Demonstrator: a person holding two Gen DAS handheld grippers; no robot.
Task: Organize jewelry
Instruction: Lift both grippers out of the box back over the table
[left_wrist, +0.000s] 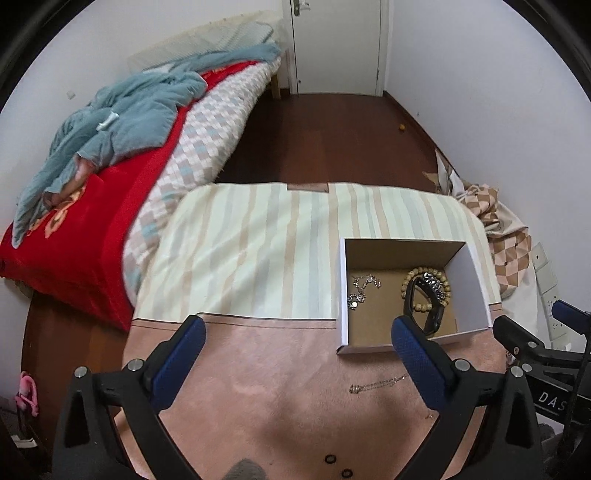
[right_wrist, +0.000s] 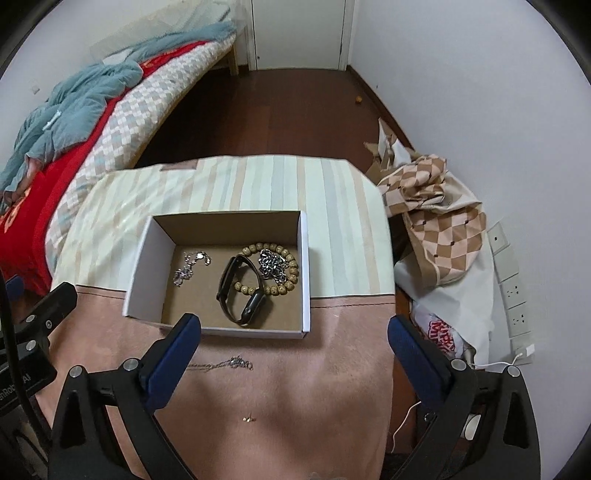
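An open cardboard box (right_wrist: 303, 273) (left_wrist: 476, 280) sits on the cloth-covered table. It holds a black wristband (right_wrist: 240, 295) (left_wrist: 430, 317), a wooden bead bracelet (right_wrist: 291, 275) (left_wrist: 408, 282), a silver chain bracelet (right_wrist: 271, 266) (left_wrist: 434, 282) and a small silver necklace (right_wrist: 190, 267) (left_wrist: 360, 290). A thin chain necklace (right_wrist: 225, 364) (left_wrist: 376, 384) lies on the pink cloth in front of the box. A small gold earring (right_wrist: 248, 419) lies nearer, and two small dark rings (left_wrist: 337, 465) near the table's front edge. My left gripper (left_wrist: 297, 332) and right gripper (right_wrist: 293, 332) are open and empty above the pink cloth.
A bed (left_wrist: 110, 177) with a red blanket and blue clothing is at the left. Checked fabric and bags (right_wrist: 439, 221) are piled right of the table, by wall sockets (right_wrist: 513, 288). A wooden floor (right_wrist: 266, 110) leads to a white door (right_wrist: 299, 33).
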